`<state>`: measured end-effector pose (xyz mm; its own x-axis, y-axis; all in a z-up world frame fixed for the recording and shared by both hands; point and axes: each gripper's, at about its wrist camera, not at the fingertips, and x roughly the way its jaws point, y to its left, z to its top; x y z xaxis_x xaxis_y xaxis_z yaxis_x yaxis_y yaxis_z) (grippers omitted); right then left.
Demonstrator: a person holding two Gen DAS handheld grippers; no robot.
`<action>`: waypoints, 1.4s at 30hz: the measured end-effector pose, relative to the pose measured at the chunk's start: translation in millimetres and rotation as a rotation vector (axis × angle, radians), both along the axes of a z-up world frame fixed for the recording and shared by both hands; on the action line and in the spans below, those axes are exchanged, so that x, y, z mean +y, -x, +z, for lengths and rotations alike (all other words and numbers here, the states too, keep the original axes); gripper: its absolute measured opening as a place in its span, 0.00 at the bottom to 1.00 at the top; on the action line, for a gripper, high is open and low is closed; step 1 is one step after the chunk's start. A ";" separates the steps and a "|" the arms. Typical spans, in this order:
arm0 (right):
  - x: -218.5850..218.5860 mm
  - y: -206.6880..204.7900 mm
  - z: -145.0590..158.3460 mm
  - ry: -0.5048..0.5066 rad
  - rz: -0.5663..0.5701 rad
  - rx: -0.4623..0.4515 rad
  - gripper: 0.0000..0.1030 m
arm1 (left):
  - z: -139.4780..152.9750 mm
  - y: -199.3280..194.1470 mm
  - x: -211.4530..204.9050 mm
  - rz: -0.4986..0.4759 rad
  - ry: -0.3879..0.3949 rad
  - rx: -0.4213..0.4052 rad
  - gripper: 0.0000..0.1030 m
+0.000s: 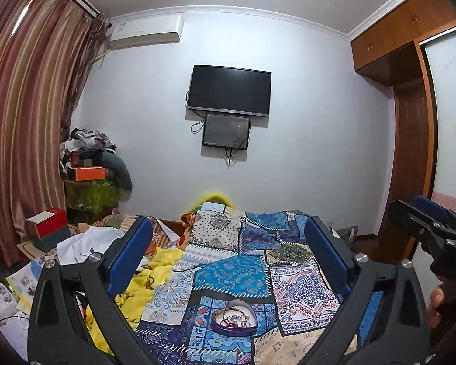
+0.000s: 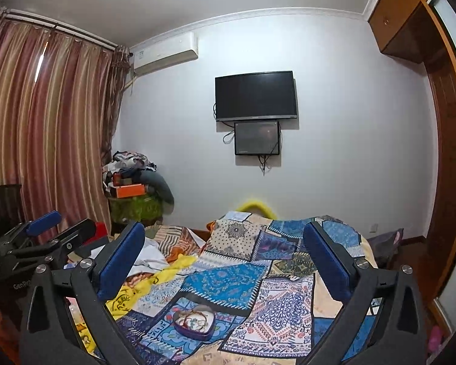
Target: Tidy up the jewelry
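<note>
A: Where is the jewelry?

B: I see a heart-shaped tin [image 1: 234, 319], open, lying on the patchwork bedspread [image 1: 237, 273] low in both wrist views. Bracelets [image 1: 232, 314] sit tangled inside it.

A: And the claws?

B: My left claw [image 1: 228, 258] is spread wide, its blue pads [image 1: 130, 258] holding nothing. My right claw [image 2: 225, 261] is equally wide and empty. Both hang above the bed, apart from the tin.

A: Anything else?

B: A dark television [image 2: 256, 95] is mounted on the far wall, striped curtains [image 2: 45, 127] to the left.
</note>
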<state>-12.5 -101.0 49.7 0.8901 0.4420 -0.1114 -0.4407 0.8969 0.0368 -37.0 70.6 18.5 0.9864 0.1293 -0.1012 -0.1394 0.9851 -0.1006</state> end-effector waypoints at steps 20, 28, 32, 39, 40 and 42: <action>-10.6 5.3 -7.5 0.013 0.015 0.038 1.00 | -4.0 -6.3 -0.2 0.006 -0.001 0.021 0.99; -10.8 4.7 -6.4 0.013 0.018 0.044 1.00 | -3.9 -9.4 -0.6 0.011 0.004 0.031 1.00; -11.5 4.1 -6.3 0.009 0.017 0.048 1.00 | -3.8 -10.2 -0.9 0.015 0.004 0.031 1.00; -12.3 3.8 -6.6 0.010 0.014 0.052 1.00 | -5.6 -11.5 -0.1 0.018 0.007 0.034 1.00; -12.4 3.7 -6.6 0.010 0.014 0.052 1.00 | -5.8 -12.2 0.0 0.016 0.008 0.037 1.00; -12.4 3.7 -6.7 0.010 0.014 0.053 1.00 | -6.4 -13.5 0.3 0.014 0.009 0.041 1.00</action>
